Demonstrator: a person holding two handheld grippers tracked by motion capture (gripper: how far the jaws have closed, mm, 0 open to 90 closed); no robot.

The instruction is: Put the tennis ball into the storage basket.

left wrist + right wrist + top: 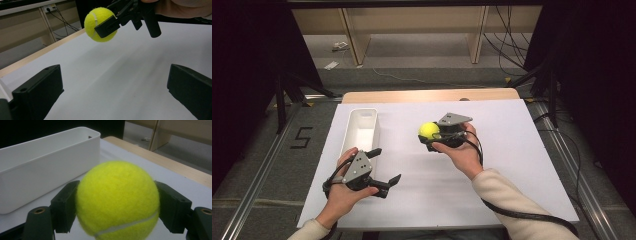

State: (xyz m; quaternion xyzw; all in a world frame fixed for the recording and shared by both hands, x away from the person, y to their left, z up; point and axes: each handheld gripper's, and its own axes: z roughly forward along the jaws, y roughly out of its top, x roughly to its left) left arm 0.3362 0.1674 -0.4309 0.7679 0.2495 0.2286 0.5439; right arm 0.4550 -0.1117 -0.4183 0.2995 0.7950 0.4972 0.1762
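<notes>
The right gripper [432, 136] holds a ball [429, 130] between its jaws, one black jaw pressed to each side of it. In the right gripper view the ball [117, 200] sits squarely in the grip, its white seam curving across the lower part, and the jaws bear on its left and right flanks. In the left gripper view the ball [100, 24] hangs clear above the white sheet [130, 75], not touching it, with one jaw of the right gripper [106, 25] laid across its face.

Seen from above, the ball is over the middle of the counter [432, 95], a little toward the far edge, and right of the bin [360, 131]. The bin is a long white box lying lengthwise, near the left edge of the sheet [512, 165]; its inside looks bare as far as can be seen. In the right gripper view the bin [47, 167] lies beyond the ball and to its left, apart from it.

The left gripper [385, 166] is near the front left corner of the counter, just off the near end of the bin, its jaws spread wide with nothing between them. Its own view shows the two jaws far apart above bare sheet. The left hand [343, 192] wraps the gripper from behind; the right hand [462, 152] holds the other, a cable [517, 212] trailing along the sleeve [517, 210].
</notes>
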